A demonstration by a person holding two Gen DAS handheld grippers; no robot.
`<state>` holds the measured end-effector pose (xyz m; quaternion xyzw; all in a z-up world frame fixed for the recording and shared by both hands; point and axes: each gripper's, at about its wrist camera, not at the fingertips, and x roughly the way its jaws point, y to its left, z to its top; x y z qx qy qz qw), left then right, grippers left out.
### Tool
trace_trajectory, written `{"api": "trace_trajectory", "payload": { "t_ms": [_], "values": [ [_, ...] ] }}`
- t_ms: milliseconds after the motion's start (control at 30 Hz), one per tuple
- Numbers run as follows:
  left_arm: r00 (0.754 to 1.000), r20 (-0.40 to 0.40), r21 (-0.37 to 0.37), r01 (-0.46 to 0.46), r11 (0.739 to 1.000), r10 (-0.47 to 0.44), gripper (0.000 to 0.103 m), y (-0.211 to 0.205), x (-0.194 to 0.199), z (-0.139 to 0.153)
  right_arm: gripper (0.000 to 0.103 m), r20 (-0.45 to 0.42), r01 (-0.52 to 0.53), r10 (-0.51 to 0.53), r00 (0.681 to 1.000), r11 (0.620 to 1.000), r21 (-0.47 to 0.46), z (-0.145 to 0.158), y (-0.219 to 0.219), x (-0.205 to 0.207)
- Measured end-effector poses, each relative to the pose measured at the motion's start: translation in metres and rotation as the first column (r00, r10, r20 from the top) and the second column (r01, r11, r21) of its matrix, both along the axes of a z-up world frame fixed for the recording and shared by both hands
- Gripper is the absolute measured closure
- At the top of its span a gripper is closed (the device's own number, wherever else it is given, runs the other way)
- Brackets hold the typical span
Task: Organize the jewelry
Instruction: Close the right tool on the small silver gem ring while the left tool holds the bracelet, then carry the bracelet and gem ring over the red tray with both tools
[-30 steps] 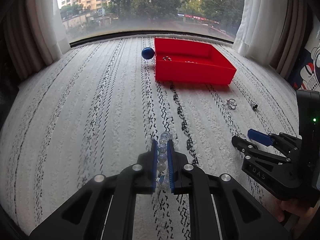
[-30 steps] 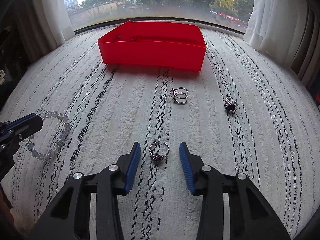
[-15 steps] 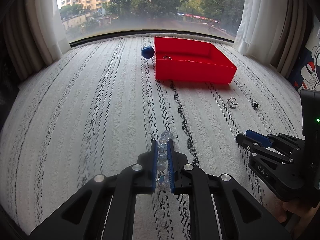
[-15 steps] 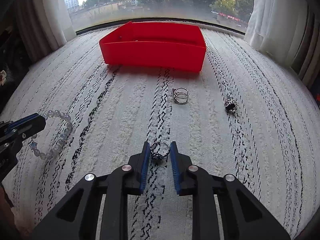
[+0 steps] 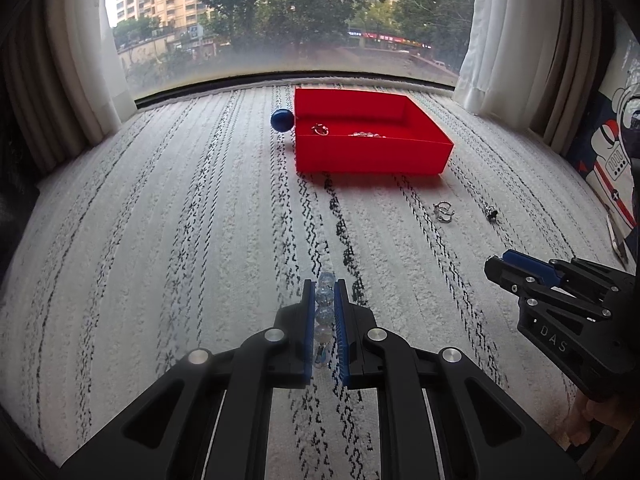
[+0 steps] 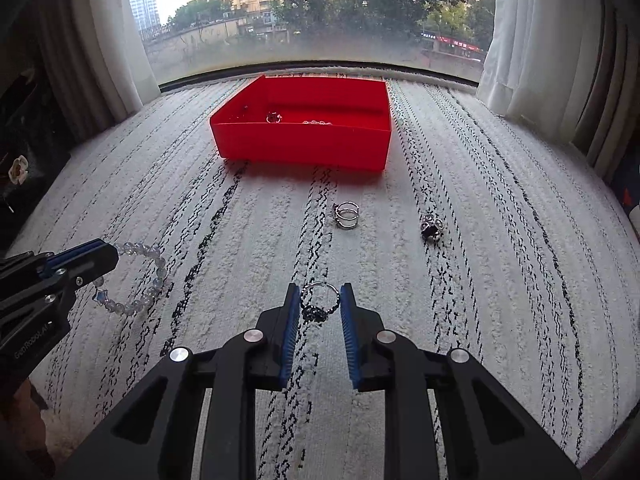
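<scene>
Though far from finished, looked roughly half done, judging by the layout. Already inside the red tray [image 5: 368, 156], at the far end of the striped rug [image 5: 160, 240]: a small ring [image 5: 320, 130] and a string of clear beads [image 5: 366, 135]. Left out on the rug, well short of the tray: four pieces. Two of them in hand, two untouched.

Gripped a bead bracelet [image 5: 323, 314] in the left tool [image 5: 323, 284], pads drawn narrow with the beads stacked in a line between them. Seen from the right wrist, caught only one end of the loop; let the rest, with its little star charm, trail on the rug. Kept low and level, aimed straight up the rug toward the tray's near wall.

Closed the right tool [image 6: 320, 292] down to the width of an ornate ring [image 6: 314, 312], pads set at its two sides, the hoop near upright and the ornament low on the left. Looked like a grip, though actual contact hard to confirm. Likewise held low, close to the pile, pointed at the tray, with the two tools side by side and apart.

Yet to be collected: a double-band ring [image 6: 346, 215] and a dark-stone ring [image 6: 431, 229], near each other on the rug between the right tool and the tray. Also noted a blue ball [image 5: 282, 120] just beside the tray's left corner, outside it.

Probably next: lifting both pieces clear and carrying them forward over the tray's near wall.
</scene>
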<state>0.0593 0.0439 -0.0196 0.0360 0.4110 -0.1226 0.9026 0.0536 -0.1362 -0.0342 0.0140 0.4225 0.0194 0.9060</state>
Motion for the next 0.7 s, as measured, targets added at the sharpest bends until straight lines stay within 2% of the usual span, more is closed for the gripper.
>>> {"api": "trace_trajectory", "payload": {
  "t_ms": [333,700],
  "values": [
    [0.999,0.033,0.025,0.022,0.999,-0.023,0.094,-0.013,-0.021,0.019,0.082,0.027,-0.005,0.005,1.000,1.000,0.021,0.020,-0.011,-0.024],
    [0.998,0.046,0.046,0.034,0.998,-0.036,0.094,-0.025,-0.032,0.026,0.083,0.042,-0.012,0.011,0.999,0.999,0.036,0.027,-0.016,-0.035]
  ]
}}
